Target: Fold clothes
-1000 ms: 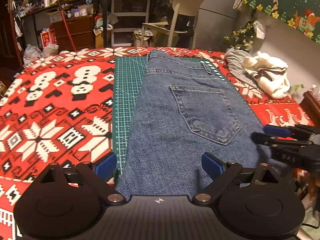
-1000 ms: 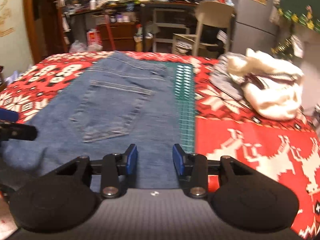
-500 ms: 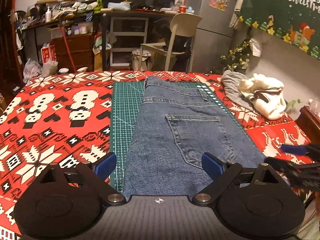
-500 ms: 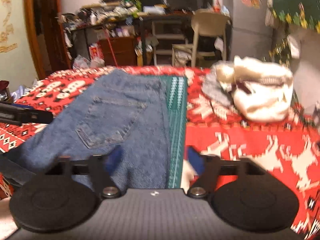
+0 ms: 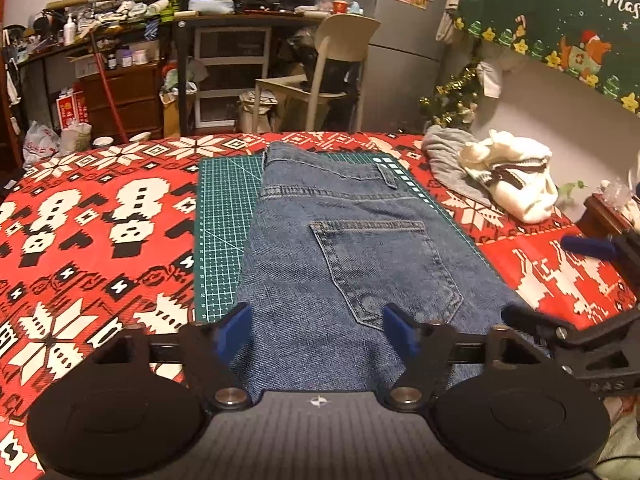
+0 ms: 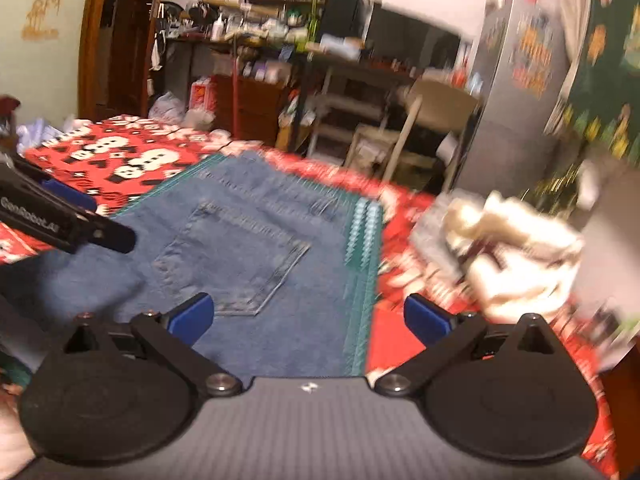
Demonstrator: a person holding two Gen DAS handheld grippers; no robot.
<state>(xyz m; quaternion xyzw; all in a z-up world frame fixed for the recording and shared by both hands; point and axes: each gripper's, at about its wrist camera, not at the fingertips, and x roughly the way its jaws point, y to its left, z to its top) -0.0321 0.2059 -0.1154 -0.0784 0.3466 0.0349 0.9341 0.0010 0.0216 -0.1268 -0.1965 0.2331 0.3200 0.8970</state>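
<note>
Lying flat: folded jeans (image 5: 340,248) on green mat (image 5: 224,216) | left claw (image 5: 316,332) released above jeans | right claw (image 6: 308,316) released, holding nothing

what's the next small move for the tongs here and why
Probably lower both open tongs, left and right, to the near edge of the jeans and pinch it: the jeans lie flat on the green mat, neither tong holding cloth.

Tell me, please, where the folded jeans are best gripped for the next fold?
Probably the near edge of the jeans: they lie flat on the green cutting mat, waistband far, so each open tool, left and right, can pinch a near corner from this side and carry it toward the waistband.
</note>
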